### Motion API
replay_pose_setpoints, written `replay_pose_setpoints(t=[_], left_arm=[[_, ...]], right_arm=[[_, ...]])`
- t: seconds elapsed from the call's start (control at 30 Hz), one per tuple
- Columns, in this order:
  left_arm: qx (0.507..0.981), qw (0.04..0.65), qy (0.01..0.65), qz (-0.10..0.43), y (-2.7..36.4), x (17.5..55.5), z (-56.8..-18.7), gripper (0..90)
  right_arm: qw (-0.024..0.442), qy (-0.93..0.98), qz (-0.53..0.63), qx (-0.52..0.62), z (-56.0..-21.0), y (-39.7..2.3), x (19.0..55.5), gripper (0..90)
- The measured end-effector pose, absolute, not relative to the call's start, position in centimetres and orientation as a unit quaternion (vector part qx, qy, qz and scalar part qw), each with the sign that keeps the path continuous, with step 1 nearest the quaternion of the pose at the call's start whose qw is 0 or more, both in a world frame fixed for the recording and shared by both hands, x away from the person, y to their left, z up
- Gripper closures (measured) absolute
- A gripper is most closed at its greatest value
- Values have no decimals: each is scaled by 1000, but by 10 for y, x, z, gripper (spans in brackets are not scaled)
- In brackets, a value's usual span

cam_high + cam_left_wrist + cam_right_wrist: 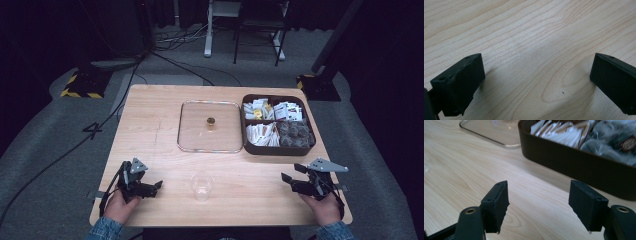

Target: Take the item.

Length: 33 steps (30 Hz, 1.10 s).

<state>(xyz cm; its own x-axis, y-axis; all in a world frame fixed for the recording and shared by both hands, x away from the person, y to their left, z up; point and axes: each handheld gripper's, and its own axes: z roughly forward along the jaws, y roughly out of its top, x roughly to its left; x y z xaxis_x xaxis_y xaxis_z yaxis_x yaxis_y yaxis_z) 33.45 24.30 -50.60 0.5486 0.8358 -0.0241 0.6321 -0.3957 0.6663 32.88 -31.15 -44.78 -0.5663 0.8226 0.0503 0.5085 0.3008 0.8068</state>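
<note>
Left gripper (159, 185) sat low at the table's (150, 130) near-left edge, jaws apart, only bare wood between them. Clear plastic cup (202, 186) stood upright near the front edge, between the two grippers, mouth up, long axis vertical, touching nothing. Behind it the glass lid (210, 126) lay flat, knob (211, 121) up, just beside the brown box (278, 149) of sachets at the right. Right gripper (284, 179) hovered near the box's front wall, jaws apart and empty, aimed toward the box. Likely step: reaching into the box for a sachet. Best done by coming over the wall from above, picking one packet edge, keeping clear of the lid and cup.
</note>
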Motion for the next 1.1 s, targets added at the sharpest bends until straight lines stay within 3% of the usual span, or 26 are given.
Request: replay_pose_setpoints(t=[0.53,1.1], left_arm=[[820,319,448,159,243,334,-506,1],[820,319,448,160,243,334,-506,1]], right_arm=[[202,729,496,427,-406,-322,333,340],[224,724,480,442,-363,-330,385,360]])
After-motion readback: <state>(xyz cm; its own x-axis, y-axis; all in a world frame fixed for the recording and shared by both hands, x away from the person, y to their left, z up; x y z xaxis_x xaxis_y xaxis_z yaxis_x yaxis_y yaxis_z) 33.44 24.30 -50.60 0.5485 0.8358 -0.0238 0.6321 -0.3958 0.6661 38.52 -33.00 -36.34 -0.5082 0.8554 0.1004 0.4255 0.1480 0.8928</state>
